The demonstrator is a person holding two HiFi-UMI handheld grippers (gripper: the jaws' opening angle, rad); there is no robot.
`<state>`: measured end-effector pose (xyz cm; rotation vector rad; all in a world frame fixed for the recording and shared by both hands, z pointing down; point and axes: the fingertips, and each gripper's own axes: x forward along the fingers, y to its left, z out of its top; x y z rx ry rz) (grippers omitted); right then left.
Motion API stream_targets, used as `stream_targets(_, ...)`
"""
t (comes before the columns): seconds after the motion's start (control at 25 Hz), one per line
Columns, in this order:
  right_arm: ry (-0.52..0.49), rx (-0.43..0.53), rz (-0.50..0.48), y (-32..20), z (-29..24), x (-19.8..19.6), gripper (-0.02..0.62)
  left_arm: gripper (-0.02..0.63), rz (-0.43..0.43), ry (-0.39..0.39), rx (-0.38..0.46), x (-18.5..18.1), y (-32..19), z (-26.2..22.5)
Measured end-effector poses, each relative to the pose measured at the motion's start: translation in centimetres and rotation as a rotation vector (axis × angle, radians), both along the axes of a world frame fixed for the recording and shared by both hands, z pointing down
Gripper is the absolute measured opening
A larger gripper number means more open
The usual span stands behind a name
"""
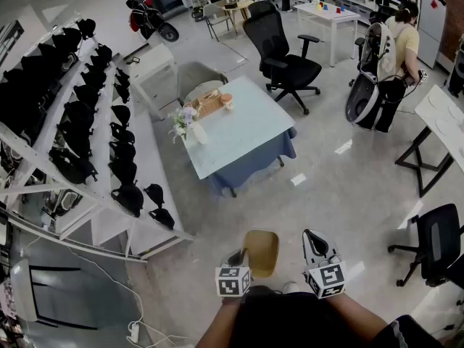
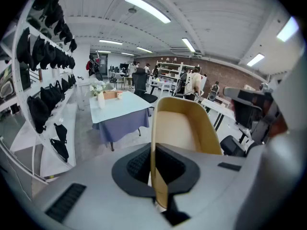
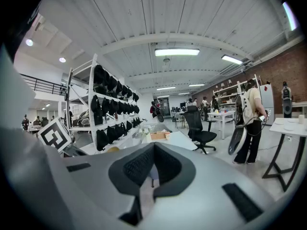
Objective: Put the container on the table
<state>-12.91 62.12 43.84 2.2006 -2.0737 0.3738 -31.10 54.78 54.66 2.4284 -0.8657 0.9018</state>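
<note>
My left gripper is clamped on one thin side wall of the container, the jaws pinching the rim from inside and outside. The container hangs in front of me over the floor, well apart from the table. My right gripper has its jaws together on nothing and sits just beside the container without touching it.

The container looks like a tan, open-topped tub with rounded corners and a thin wall. I judge it light and fairly stiff, probably plastic, and smooth enough to slip. Held by one wall, it will want to swing and tilt, so the pinch should stay deep on the rim. The free gripper could steady the opposite wall if it sags. It does not look fragile.

By count: one container, two grippers and one blue-clothed table ahead. The tabletop carries one vase of flowers at its left edge. One wooden tray and one cup stand near the far corner. I'd aim for the near right part of the tabletop.
</note>
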Motion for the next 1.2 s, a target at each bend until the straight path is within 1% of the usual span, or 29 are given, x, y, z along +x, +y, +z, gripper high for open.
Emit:
stream_targets(0.16,-0.032,0.002,0.000,1.0,0.2,-0.4,-0.002,0.009,0.009,0.003,0.001,0.6,0.9,0.0)
stream_targets(0.4,-0.048,-0.014,0.008,2.0,0.6,-0.7,-0.002,0.009,0.020,-0.029,0.001,-0.6,2.1,0.8)
stream_targets(0.6,-0.077,-0.001,-0.003,2.6,0.8,-1.1,-0.002,0.009,-0.019,-0.021,0.001,-1.7,2.3,0.3)
stream_targets(0.72,-0.093,-0.002,-0.016,3.2,1.2,-1.8,-0.002,0.009,-0.016,-0.017,0.015,-1.8,2.8,-0.8)
stream_targets(0.8,-0.110,-0.001,-0.015,3.2,1.6,-1.8,-0.002,0.009,-0.020,-0.010,0.009,-1.7,2.7,-1.0)
stream_targets(0.96,-0.157,0.011,-0.001,3.1,2.1,-1.1,-0.002,0.009,-0.022,-0.028,-0.014,-1.6,2.3,0.1)
stream_targets(1.04,-0.152,0.003,0.009,2.8,2.5,-0.4,-0.002,0.009,-0.015,-0.036,-0.024,-1.1,1.9,0.8)
stream_targets(1.12,-0.123,-0.012,0.020,2.5,2.8,0.3,-0.002,0.009,-0.009,-0.040,-0.032,-0.4,1.4,1.0)
stream_targets(1.2,-0.106,-0.027,0.031,2.1,2.8,1.3,-0.002,0.009,0.007,-0.038,-0.039,0.9,0.7,1.3)
